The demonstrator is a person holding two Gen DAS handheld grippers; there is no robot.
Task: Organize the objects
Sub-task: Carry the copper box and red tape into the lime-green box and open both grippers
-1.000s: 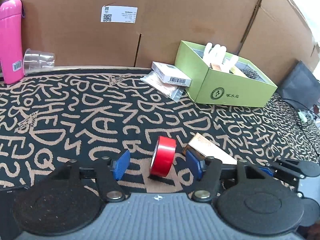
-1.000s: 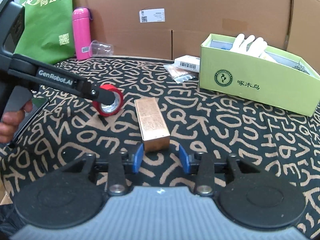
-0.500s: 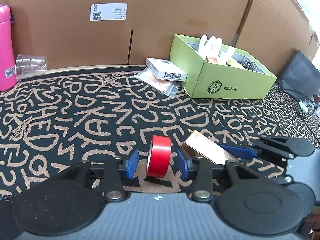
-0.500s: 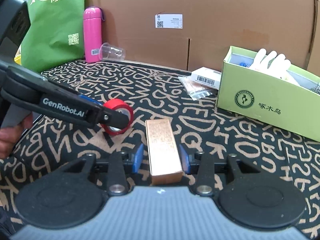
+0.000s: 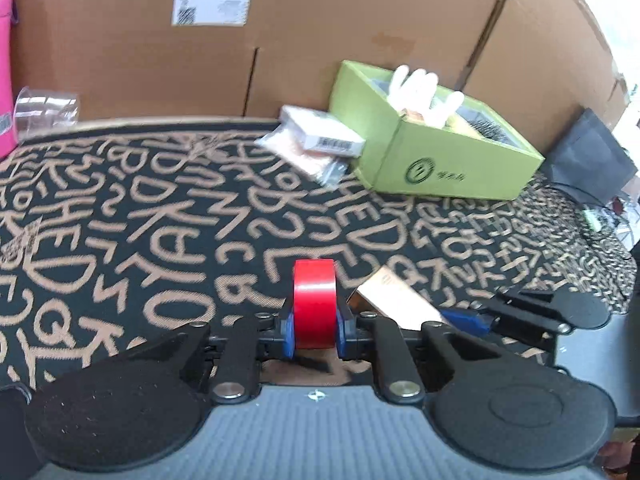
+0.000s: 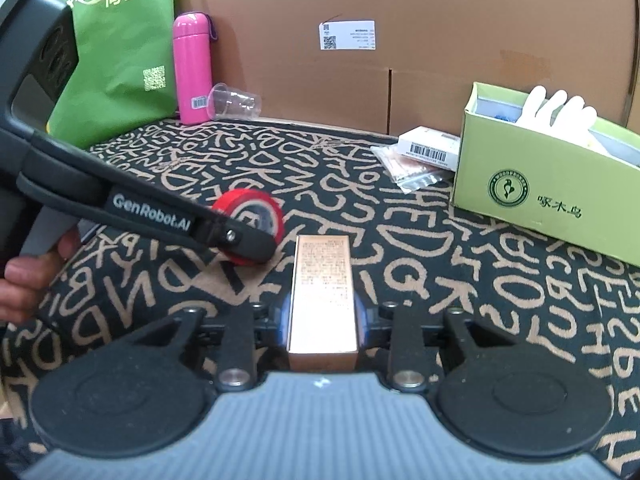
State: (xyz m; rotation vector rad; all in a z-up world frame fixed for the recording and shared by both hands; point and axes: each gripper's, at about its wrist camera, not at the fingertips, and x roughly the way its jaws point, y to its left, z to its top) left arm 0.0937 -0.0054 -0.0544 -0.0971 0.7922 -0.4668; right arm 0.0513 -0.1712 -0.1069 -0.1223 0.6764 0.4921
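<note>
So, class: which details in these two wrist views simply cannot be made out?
- Green box contents: both views, hidden by its walls and the white gloves.
- Shipping label text: both views, too small and blurred.
- Pink bottle: left wrist view, cut off by the edge.
- Person's hand: right wrist view, cut off by the edge.

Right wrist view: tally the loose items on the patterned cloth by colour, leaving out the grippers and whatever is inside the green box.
Red: 1, tape roll
Copper: 1, long box
Pink: 1, bottle
Clear: 2, plastic cup, plastic bag
White: 1, barcoded box
Green: 2, open box, printed bag
Total: 8
</note>
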